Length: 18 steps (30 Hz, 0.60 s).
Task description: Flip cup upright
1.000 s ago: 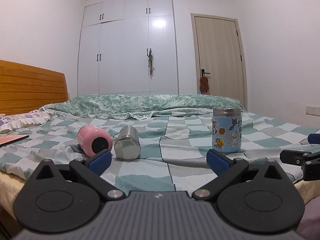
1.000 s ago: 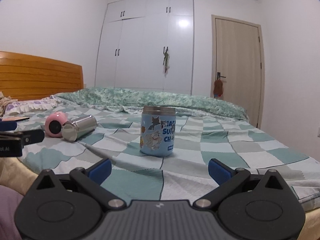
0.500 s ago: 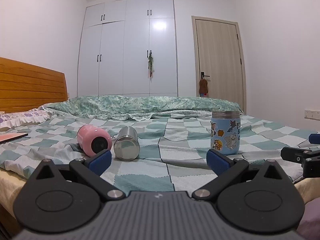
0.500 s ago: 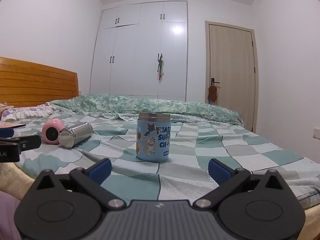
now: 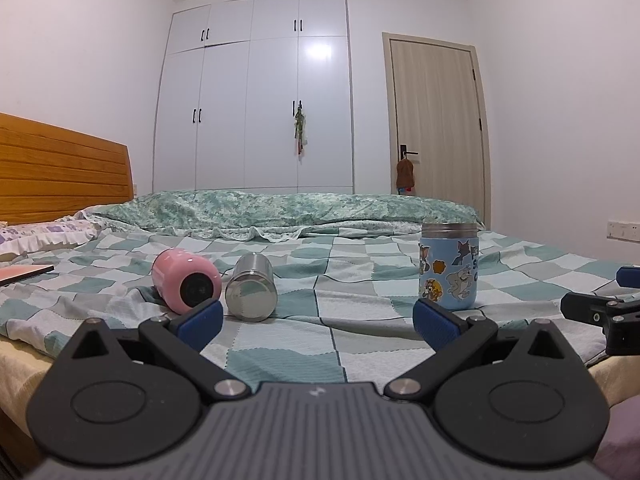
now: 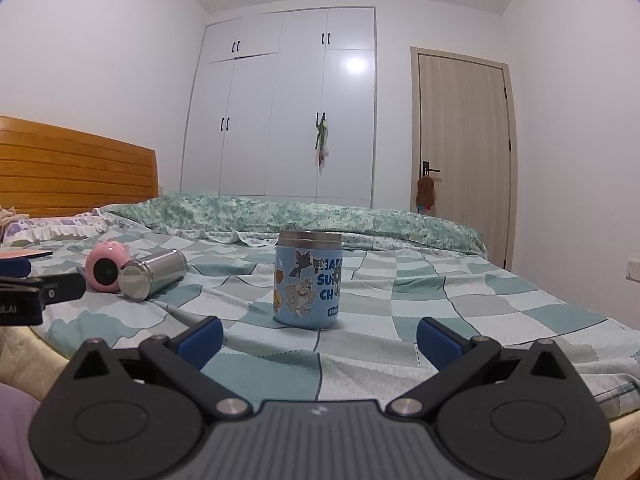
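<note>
3 cups sit on the bed (image 5: pixel 360 280), on its checkered cover, and only 1 is already the right way up: the blue cartoon cup (image 6: pixel 308 280) stands on its base in front of the right hand-held gripper (image 6: pixel 318 336). The pink cup (image 5: pixel 185 280) and the steel cup (image 5: pixel 252 288) lie on their sides just beside each other, perhaps touching, with their round ends facing the left hand-held gripper (image 5: pixel 318 318); those 2 look like what the flipping task concerns, though which comes first I cannot tell. Lying flat on soft bedding, they would probably roll or sink a little when nudged. Both tools are held low and level at the near edge of the mattress, pointing across it toward the wardrobe (image 5: pixel 256 96), each one's tip visible at the edge of the other's view. Each has its jaws spread wide with nothing between them, which suits a ready stance before a reach. The left one is nearer the fallen pair, so it seems the likelier to go for them, approaching from the side to clamp a barrel.
</note>
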Each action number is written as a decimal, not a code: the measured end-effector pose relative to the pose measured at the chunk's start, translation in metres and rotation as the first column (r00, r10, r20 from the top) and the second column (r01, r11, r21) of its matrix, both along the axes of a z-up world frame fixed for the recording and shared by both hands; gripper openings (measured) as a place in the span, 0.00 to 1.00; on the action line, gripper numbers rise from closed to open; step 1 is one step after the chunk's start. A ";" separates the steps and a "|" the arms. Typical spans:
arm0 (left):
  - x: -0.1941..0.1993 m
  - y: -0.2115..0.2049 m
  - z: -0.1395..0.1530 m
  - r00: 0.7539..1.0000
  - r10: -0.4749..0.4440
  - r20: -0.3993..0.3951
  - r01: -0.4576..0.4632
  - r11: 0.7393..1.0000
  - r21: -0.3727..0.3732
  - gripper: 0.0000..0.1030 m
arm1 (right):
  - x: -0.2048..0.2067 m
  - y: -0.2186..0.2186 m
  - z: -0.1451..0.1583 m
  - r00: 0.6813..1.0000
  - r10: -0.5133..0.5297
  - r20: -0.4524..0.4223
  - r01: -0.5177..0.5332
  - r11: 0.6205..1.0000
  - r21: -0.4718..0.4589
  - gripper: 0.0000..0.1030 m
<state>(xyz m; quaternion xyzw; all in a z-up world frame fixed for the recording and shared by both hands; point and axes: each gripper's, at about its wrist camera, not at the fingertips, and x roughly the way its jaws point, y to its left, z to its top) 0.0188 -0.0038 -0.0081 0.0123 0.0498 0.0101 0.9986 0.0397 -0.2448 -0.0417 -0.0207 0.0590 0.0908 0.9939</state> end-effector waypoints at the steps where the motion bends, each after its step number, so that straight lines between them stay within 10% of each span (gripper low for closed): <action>1: 0.000 0.000 0.000 1.000 0.001 0.000 -0.001 1.000 0.000 1.00 | 0.000 0.000 0.000 1.000 0.000 0.000 0.000 1.000 0.000 1.00; 18: 0.001 -0.003 0.000 1.000 -0.004 0.006 0.004 1.000 -0.001 1.00 | 0.000 0.000 0.000 1.000 0.000 0.002 0.000 1.000 0.000 1.00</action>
